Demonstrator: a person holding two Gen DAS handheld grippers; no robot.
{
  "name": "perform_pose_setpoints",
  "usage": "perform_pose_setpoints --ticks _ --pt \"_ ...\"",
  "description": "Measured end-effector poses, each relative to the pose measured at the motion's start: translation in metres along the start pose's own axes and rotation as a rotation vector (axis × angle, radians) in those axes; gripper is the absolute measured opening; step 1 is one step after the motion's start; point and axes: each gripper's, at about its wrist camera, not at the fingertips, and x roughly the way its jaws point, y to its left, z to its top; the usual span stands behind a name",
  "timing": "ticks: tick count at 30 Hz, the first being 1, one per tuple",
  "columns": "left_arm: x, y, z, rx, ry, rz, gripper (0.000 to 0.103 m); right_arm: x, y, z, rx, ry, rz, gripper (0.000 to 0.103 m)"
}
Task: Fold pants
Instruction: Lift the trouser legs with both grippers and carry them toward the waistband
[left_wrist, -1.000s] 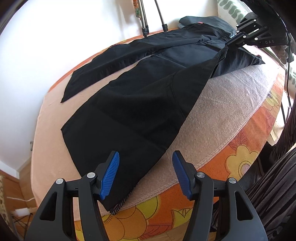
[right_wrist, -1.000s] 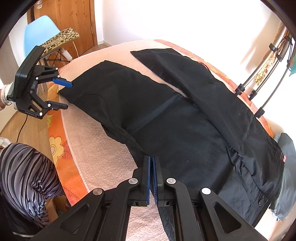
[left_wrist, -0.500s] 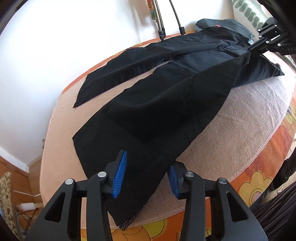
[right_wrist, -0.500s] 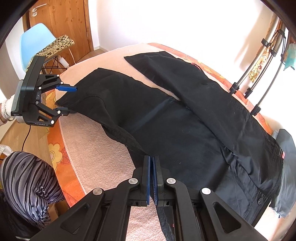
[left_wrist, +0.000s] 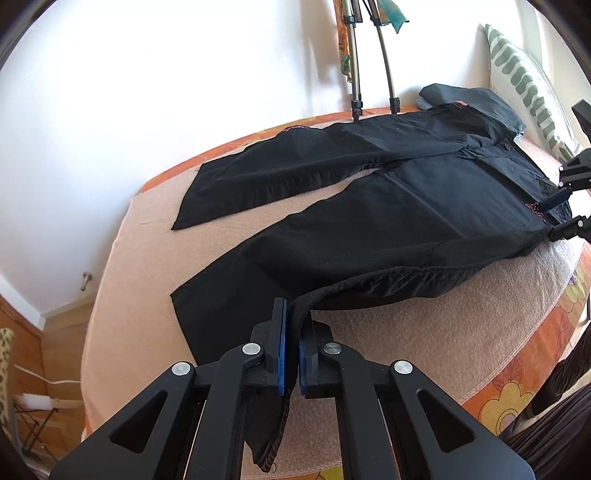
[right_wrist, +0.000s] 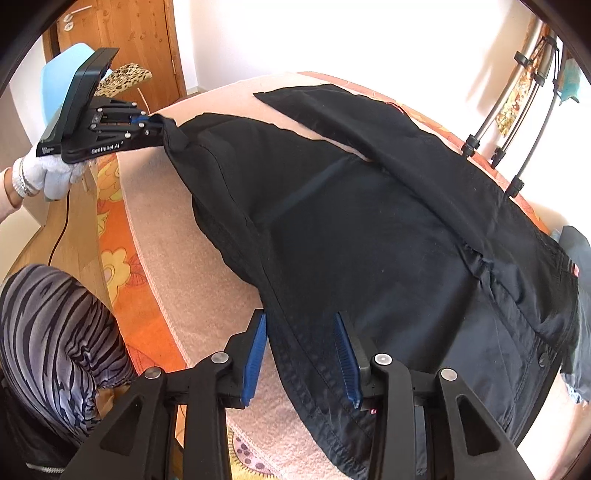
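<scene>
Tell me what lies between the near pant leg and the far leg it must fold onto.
Nothing visible: only bare blanket separates near leg from far leg. Left gripper grips the near hem.

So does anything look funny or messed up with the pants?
A bit. The black pants lie with legs spread apart, and the near leg's hem is bunched up where the left hand-held gripper pinches it. No tears or spills show.

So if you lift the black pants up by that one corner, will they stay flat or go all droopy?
Probably droopy: the pants already sag and bunch where the left gripper pinches the hem. They look thin, so likely light. The far leg would probably drag across the blanket.
</scene>
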Motion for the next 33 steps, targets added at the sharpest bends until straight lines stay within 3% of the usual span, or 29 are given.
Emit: perform_pose_setpoints --ticks 3,6,9,12,13,19,25,29,33 --pt "-0.001 0.003 0.001 -0.021 -0.019 -0.002 0.004 0.001 0.010 -0.024 -0.075 0.044 -0.078 0.046" --pt "-0.005 0.001 0.001 -0.014 -0.044 0.016 0.003 0.008 0.015 -0.049 -0.146 0.113 -0.180 0.042" --pt "-0.011 0.001 0.004 -0.016 -0.078 0.033 0.003 -0.004 0.005 -0.062 -0.117 0.106 -0.245 0.019" --pt "-0.021 0.005 0.012 -0.037 -0.126 0.047 0.003 -0.025 -0.007 -0.063 -0.071 0.043 -0.293 0.001" --pt "-0.027 0.008 0.015 -0.044 -0.147 0.056 0.003 -0.034 -0.010 -0.059 -0.060 0.018 -0.318 0.001" --pt "-0.069 0.020 0.048 -0.048 -0.295 0.100 0.003 -0.108 -0.024 -0.016 -0.035 -0.183 -0.425 0.000" --pt "-0.068 0.034 0.103 -0.009 -0.364 0.130 0.003 -0.158 -0.047 0.034 -0.086 -0.298 -0.549 0.000" --pt "-0.042 0.046 0.141 0.016 -0.331 0.138 0.003 -0.159 -0.083 0.079 -0.098 -0.302 -0.564 0.000" --pt "-0.002 0.059 0.169 0.021 -0.261 0.138 0.003 -0.124 -0.130 0.123 -0.120 -0.246 -0.568 0.000"
